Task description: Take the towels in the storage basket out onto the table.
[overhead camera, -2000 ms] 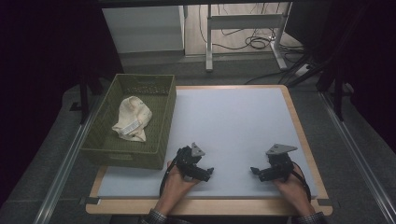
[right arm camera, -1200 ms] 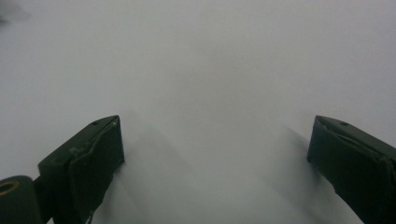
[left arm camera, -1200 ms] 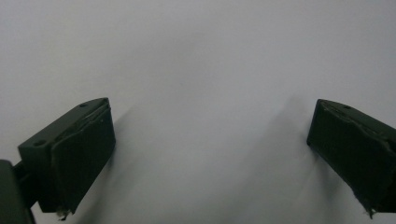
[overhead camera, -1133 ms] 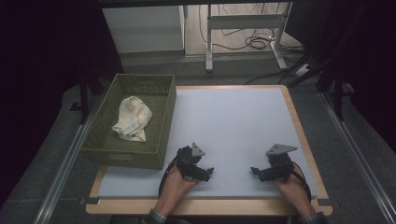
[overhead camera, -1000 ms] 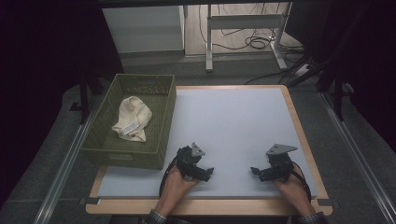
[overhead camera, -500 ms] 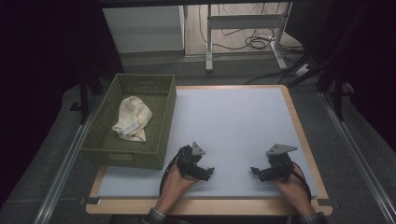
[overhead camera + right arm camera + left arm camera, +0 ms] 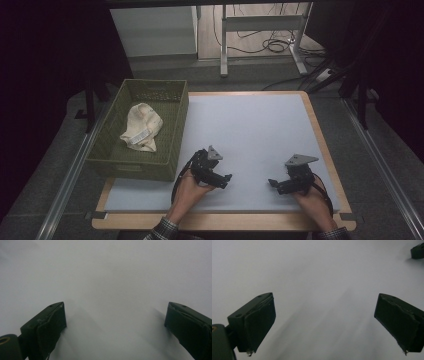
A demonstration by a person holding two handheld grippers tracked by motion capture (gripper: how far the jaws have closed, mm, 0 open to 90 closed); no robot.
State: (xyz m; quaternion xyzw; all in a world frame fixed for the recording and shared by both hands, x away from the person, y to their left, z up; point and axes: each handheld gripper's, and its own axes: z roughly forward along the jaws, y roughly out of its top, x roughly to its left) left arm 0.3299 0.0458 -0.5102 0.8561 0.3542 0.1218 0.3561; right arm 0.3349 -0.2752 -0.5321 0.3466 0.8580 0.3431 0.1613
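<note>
Grippers, left (image 7: 226, 179) and right (image 7: 273, 183), rested wide-jawed near the tabletop's (image 7: 250, 125) front edge (ready, presumably, for the basket's (image 7: 172, 130) cream cloth (image 7: 141, 126)).

- Left gripper (image 7: 226, 178): black body, grey three-cornered plate on top, black cable looping beside the hand.
- Right gripper (image 7: 272, 183): black too, with the same grey plate and a black cable at the wrist.
- Jaws: flat black blocks with worn pad edges and a small screw hole.
- Sleeves: dark checked cuffs.
</note>
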